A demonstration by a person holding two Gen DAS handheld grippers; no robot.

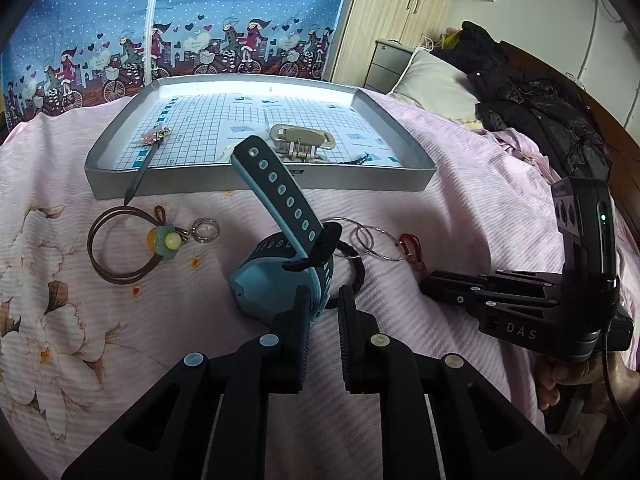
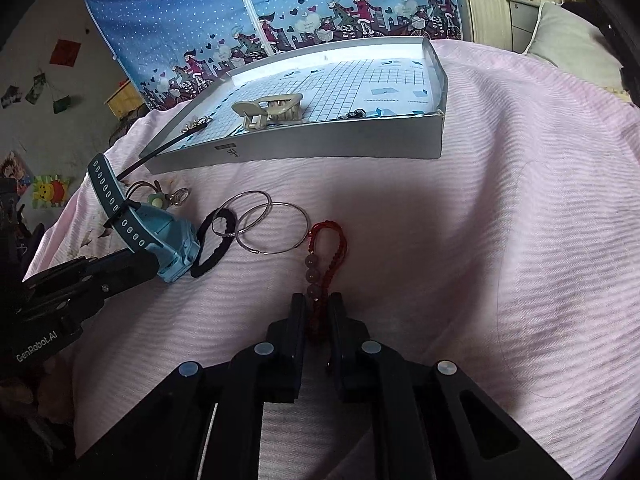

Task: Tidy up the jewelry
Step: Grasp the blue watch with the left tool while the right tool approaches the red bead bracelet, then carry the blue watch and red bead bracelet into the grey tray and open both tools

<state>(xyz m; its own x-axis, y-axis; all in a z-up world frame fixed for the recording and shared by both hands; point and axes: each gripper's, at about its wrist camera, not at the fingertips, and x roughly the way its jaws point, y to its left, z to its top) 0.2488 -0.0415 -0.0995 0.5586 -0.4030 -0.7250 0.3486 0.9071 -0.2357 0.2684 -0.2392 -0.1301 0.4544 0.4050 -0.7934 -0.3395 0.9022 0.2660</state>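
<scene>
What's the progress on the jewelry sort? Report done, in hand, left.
Done: beige hair claw and a small hairpin lie in the tray.
In hand: left gripper straddles the blue watch; right gripper closes around the red beaded bracelet.
Left: hoops, black hair tie, brown cord bracelet, ring.

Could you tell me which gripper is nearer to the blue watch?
Left. The left gripper has its fingers at the blue watch; the right gripper sits farther off, around the red bracelet.

Hair claw (image 1: 298, 140) in tray (image 1: 256, 182); watch (image 1: 280, 264), rings (image 1: 372, 240) on bedspread (image 1: 120, 320) before it.
</scene>
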